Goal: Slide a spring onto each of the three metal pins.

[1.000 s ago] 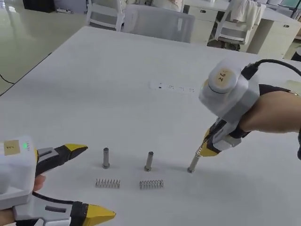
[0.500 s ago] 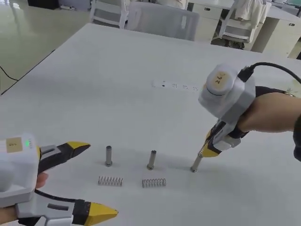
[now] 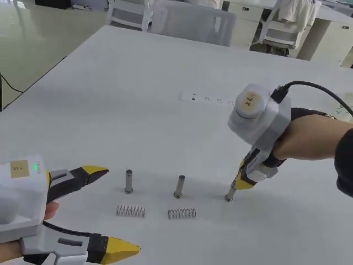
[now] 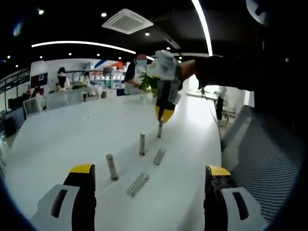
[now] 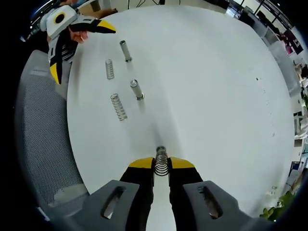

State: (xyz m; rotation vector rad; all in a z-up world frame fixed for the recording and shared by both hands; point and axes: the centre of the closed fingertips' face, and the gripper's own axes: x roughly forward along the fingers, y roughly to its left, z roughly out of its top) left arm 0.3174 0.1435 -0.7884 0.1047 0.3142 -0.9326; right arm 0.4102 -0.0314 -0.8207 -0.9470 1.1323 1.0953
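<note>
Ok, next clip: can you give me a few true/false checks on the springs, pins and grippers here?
1. The right gripper is shut on a spring at the right pin. True.
2. Three springs lie loose. False: only two lie on the table, the left spring and the middle spring.
3. The left gripper is open and holds nothing. True.
4. The middle pin carries a spring. False: it stands bare.

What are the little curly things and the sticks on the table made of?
The two loose springs look like thin coiled steel wire, grey and bare. The pins seem solid metal, probably steel: smooth, with a dull shine.
</note>
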